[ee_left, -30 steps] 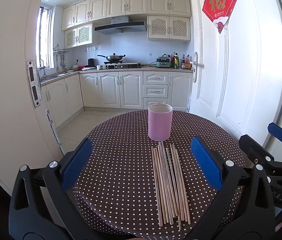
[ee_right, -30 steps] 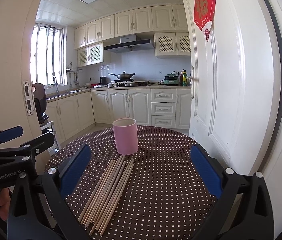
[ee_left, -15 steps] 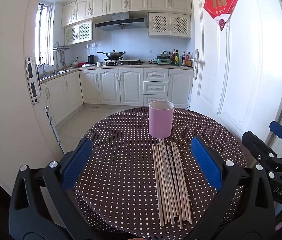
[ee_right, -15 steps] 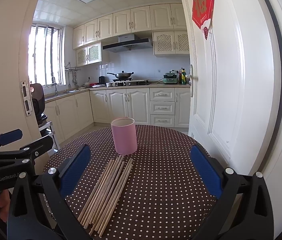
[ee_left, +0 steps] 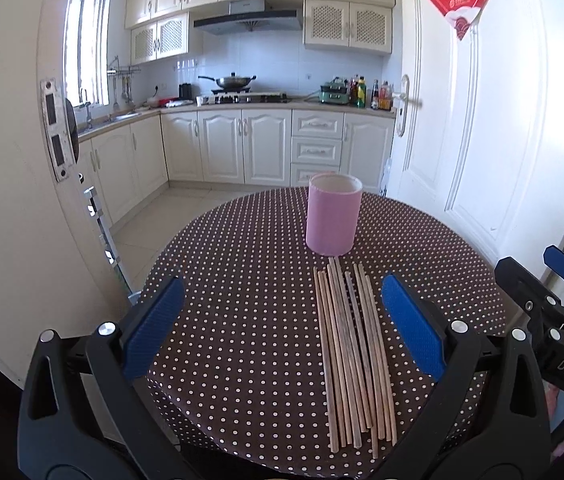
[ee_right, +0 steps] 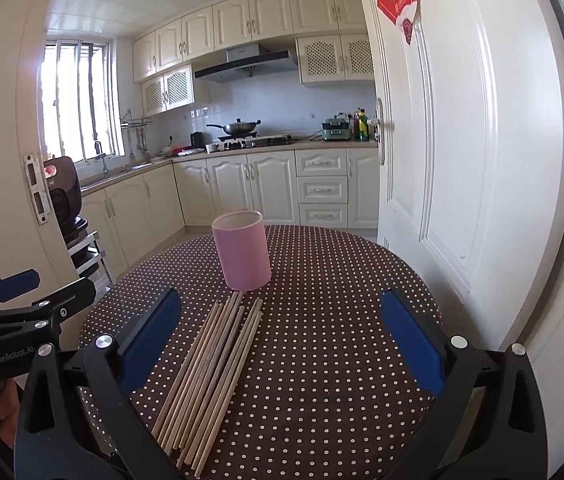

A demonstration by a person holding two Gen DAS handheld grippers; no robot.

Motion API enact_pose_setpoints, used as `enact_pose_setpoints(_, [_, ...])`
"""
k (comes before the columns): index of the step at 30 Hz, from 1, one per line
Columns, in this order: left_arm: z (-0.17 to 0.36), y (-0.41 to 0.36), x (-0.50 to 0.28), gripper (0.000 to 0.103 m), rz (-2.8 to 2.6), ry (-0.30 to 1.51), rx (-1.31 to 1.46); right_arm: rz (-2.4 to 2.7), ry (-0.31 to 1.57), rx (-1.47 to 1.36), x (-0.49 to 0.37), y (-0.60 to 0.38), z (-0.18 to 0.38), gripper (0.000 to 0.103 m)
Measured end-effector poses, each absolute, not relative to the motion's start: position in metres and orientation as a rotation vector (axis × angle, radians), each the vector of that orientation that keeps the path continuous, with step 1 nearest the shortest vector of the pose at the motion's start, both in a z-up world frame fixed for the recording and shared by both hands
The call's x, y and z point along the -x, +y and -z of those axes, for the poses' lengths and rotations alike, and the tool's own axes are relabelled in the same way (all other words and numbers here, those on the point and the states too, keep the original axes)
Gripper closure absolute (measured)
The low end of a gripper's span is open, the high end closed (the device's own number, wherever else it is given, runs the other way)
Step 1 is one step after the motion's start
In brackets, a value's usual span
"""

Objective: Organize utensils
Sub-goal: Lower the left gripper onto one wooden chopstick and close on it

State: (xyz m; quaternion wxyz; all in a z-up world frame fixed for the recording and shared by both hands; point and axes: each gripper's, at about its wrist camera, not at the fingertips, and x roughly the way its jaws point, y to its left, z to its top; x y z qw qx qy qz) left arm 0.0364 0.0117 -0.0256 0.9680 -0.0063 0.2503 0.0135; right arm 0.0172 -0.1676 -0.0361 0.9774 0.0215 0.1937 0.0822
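Observation:
Several wooden chopsticks (ee_left: 351, 354) lie side by side on a round table with a brown polka-dot cloth (ee_left: 242, 280). A pink cylindrical holder (ee_left: 333, 214) stands upright just beyond their far ends. My left gripper (ee_left: 282, 328) is open and empty above the near table edge, with the chopsticks between its fingers toward the right finger. My right gripper (ee_right: 280, 344) is open and empty; the chopsticks (ee_right: 212, 372) lie near its left finger, the holder (ee_right: 242, 250) ahead. Each gripper shows at the edge of the other's view.
A white door (ee_left: 481, 140) stands close on the right of the table. A white door frame (ee_left: 10, 200) is at the left. Kitchen cabinets and a stove with a wok (ee_left: 232, 80) are far behind. The table edge (ee_right: 421, 280) curves near the door.
Both grippers have moved slightly forward and tilted down a little; the holder and chopsticks sit a bit lower and closer in view. Nothing on the table has moved.

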Motion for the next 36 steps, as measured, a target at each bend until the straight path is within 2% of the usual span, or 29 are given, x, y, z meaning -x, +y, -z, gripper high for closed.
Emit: enact_pose_setpoints(36, [0.125,0.016,-0.154,0.006,0.015,0.945,0.033,-0.128,0.627,-0.020,-0.093,-0.155,0.103,0.007])
